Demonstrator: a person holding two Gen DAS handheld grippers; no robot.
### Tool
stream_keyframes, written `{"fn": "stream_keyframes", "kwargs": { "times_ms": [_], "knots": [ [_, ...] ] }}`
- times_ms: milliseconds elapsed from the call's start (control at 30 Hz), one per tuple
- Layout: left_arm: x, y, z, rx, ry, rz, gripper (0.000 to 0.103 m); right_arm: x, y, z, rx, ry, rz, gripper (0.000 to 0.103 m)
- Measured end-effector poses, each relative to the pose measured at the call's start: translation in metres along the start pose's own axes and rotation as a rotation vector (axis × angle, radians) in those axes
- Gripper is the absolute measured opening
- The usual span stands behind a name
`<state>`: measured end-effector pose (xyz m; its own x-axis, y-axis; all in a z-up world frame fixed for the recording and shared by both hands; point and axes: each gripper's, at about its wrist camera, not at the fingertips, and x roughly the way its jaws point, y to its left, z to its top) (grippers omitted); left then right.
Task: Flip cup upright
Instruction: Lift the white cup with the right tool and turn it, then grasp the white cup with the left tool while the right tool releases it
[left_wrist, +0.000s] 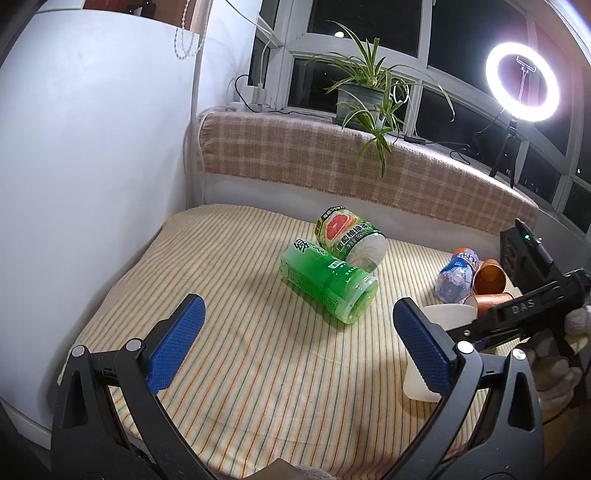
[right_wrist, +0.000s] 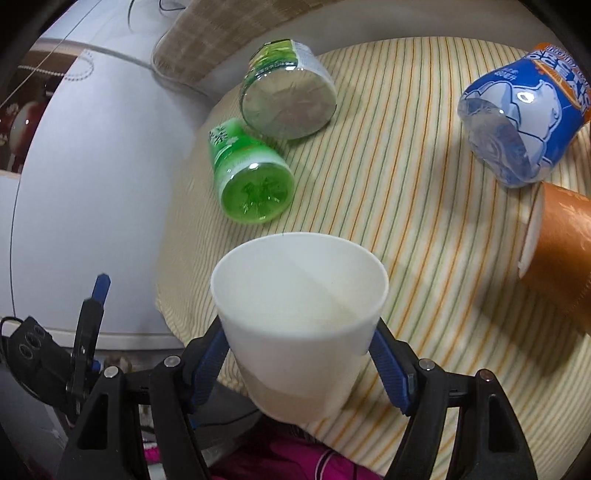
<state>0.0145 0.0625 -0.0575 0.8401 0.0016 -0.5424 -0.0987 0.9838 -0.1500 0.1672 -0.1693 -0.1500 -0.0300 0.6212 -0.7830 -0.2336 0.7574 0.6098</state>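
Note:
A white paper cup (right_wrist: 301, 314) stands mouth up near the front edge of the striped cloth (right_wrist: 406, 166), between the blue pads of my right gripper (right_wrist: 299, 358), which is shut on its sides. The same cup (left_wrist: 447, 319) shows in the left wrist view at the right, partly hidden by my left gripper's right finger. My left gripper (left_wrist: 295, 339) is open and empty, low over the cloth's front, apart from the cup. The right gripper's black body (left_wrist: 532, 306) reaches in from the right.
A green bottle (left_wrist: 328, 284) and a grapefruit-label bottle (left_wrist: 349, 236) lie on their sides mid-cloth. A blue-and-orange bottle (right_wrist: 524, 110) and orange cups (right_wrist: 561, 251) lie at the right. A plaid-covered ledge (left_wrist: 332, 155), a plant (left_wrist: 365, 96) and a ring light (left_wrist: 522, 81) stand behind.

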Motion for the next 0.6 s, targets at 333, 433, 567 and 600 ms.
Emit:
{"fn": "stream_keyframes", "kwargs": {
  "times_ms": [333,433,567,600],
  "knots": [
    [0.015,0.001,0.003,-0.052,0.117,-0.112,0.097,0.016,-0.002,0.015,0.032,-0.036,-0.007,0.077],
    [0.023,0.001,0.004,-0.079,0.162,-0.159,0.097,0.015,0.000,0.016,0.014,-0.059,-0.020,0.083],
    [0.035,-0.003,0.006,-0.103,0.226,-0.223,0.096,0.000,0.005,0.012,-0.024,-0.109,-0.025,0.091],
    [0.038,-0.004,0.006,-0.108,0.244,-0.240,0.094,-0.006,0.006,0.009,-0.033,-0.123,-0.020,0.091]
  ]
}}
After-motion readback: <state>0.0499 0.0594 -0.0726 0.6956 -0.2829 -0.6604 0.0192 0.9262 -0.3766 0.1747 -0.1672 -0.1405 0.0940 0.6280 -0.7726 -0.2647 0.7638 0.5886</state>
